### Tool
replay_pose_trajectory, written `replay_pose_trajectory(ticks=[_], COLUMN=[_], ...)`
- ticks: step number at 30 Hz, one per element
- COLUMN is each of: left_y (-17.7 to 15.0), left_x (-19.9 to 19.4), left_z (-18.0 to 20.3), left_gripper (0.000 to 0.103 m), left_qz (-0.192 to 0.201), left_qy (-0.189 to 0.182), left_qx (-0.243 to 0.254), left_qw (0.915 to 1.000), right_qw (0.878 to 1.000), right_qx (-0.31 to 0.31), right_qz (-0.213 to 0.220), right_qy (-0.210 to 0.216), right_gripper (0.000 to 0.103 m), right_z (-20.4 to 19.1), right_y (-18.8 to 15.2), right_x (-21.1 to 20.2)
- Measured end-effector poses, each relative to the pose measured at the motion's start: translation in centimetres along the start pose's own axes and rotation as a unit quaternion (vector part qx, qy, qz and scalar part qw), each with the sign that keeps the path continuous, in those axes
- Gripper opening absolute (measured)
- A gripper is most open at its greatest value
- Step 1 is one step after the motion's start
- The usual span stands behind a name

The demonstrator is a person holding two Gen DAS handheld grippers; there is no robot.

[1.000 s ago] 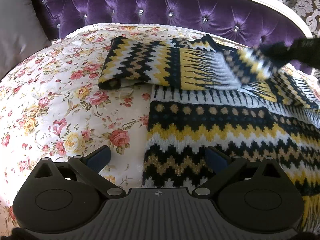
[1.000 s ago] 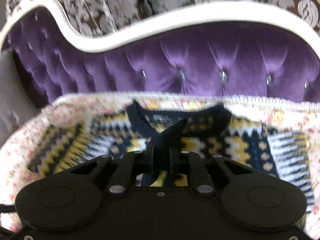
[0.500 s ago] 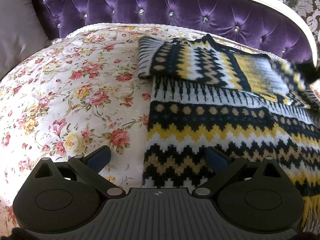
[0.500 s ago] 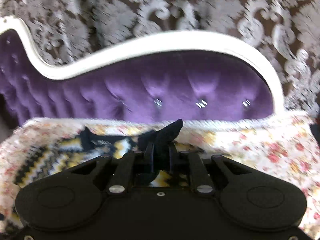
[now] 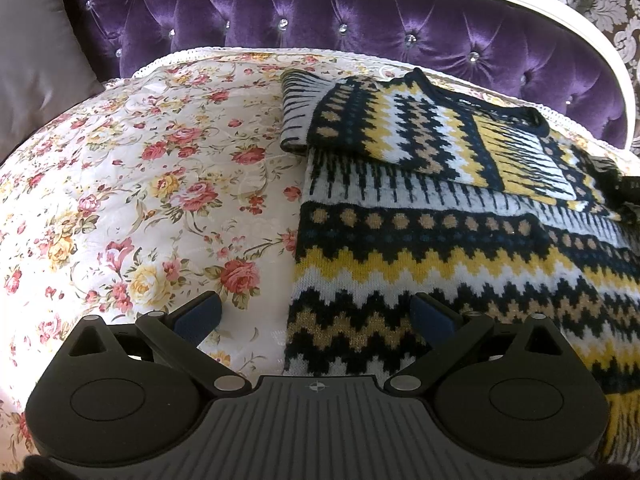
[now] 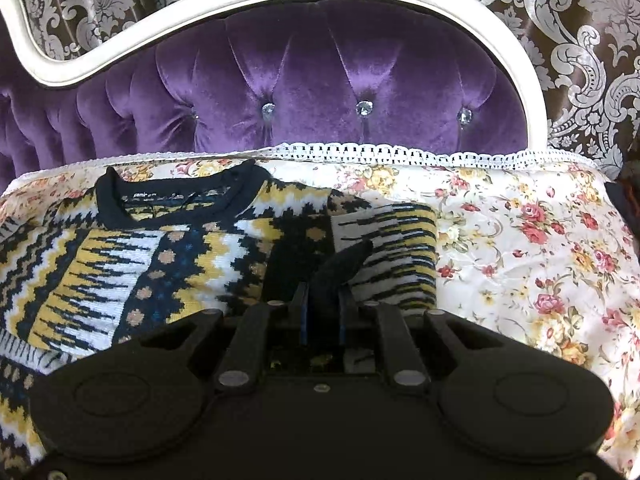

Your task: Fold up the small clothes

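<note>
The right gripper (image 6: 322,300) pinches a dark sweater cuff (image 6: 344,260) over the sweater (image 5: 460,240) near the bed's headboard edge, the left gripper (image 5: 316,314) gaping at its hem

"semir" on sweater (image 6: 168,256) neck label (image 6: 145,194)

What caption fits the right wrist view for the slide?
Right gripper shut on a dark edge of the patterned sweater, folding it on the floral bedspread.
</note>
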State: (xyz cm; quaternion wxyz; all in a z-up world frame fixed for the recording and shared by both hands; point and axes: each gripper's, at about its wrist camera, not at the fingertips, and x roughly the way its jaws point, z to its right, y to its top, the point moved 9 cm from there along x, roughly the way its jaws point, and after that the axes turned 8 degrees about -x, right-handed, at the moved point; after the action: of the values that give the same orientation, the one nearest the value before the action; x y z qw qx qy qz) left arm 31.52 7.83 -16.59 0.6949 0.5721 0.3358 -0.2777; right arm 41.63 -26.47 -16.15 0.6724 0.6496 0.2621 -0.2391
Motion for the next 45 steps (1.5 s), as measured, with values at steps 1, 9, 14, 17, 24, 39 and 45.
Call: replay_pose_trajectory(ticks=[1,9,14,17,24,39,45], left_y=[0.0,0.0,0.0,0.0,0.0,2.7,3.1], left_x=[0.0,0.0,0.0,0.0,0.0,-2.2,-2.4], left_z=[0.0,0.0,0.0,0.0,0.0,-1.1,-1.1], left_gripper=[0.102,0.102,0.102,0.102,0.102,0.073,0.073], left_qz=[0.0,0.0,0.0,0.0,0.0,0.079,0.088], left_qy=[0.0,0.0,0.0,0.0,0.0,0.019,0.034], left_qx=[0.0,0.0,0.0,0.0,0.0,-0.027,-0.025], left_qw=[1.0,1.0,1.0,1.0,1.0,0.9963,0.9952], right_qw=[1.0,1.0,1.0,1.0,1.0,1.0,0.999], right_qx=[-0.001,-0.008,-0.008,-0.008,-0.009,-0.012,-0.01], right_qz=[0.002,0.005,0.005,0.005,0.005,0.007,0.047], right_qy=[0.001,-0.001,-0.001,-0.001,-0.001,-0.006,-0.007], right_gripper=[0.022,0.022,0.023,0.023,0.023,0.022,0.022], right_z=[0.0,-0.2,-0.2,-0.2,-0.2,-0.3,-0.4], right_y=[0.0,0.0,0.1,0.1,0.1,0.5,2.2], right_x=[0.0,0.1,0.1,0.1,0.1,0.0,-1.7])
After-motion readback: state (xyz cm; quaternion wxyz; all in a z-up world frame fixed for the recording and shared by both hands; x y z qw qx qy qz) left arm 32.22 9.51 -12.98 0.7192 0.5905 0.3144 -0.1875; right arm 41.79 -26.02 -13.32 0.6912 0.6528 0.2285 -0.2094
